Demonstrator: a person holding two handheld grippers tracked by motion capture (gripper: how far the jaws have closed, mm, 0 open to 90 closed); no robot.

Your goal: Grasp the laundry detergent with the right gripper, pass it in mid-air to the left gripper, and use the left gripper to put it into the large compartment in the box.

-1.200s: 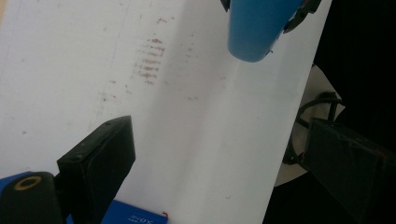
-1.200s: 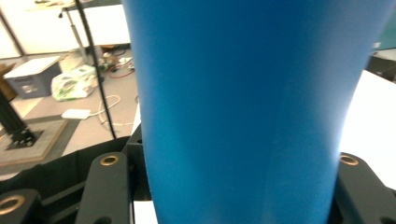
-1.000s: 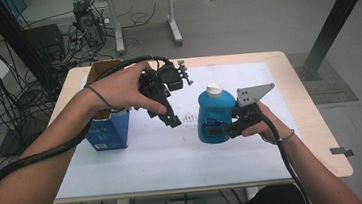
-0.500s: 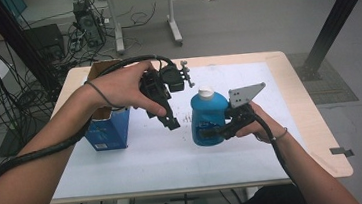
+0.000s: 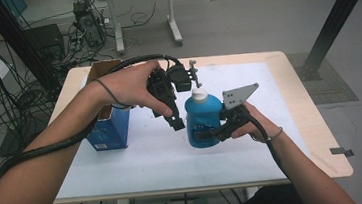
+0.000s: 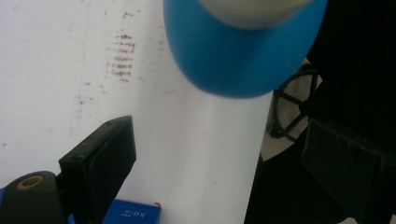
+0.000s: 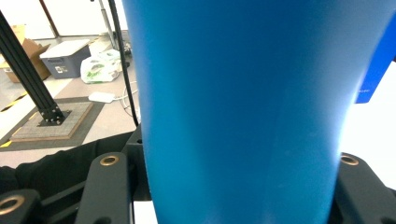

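Black grippers, brass screws, cables

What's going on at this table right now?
A person at a table holds a two-jaw gripper in each hand. The right gripper is clamped on the body of a blue bottle with a white cap, holding it upright over the white mat. The left gripper hangs beside the bottle's top, jaws open with nothing between them, apparently lining up on the cap. A blue box stands at the table's left.
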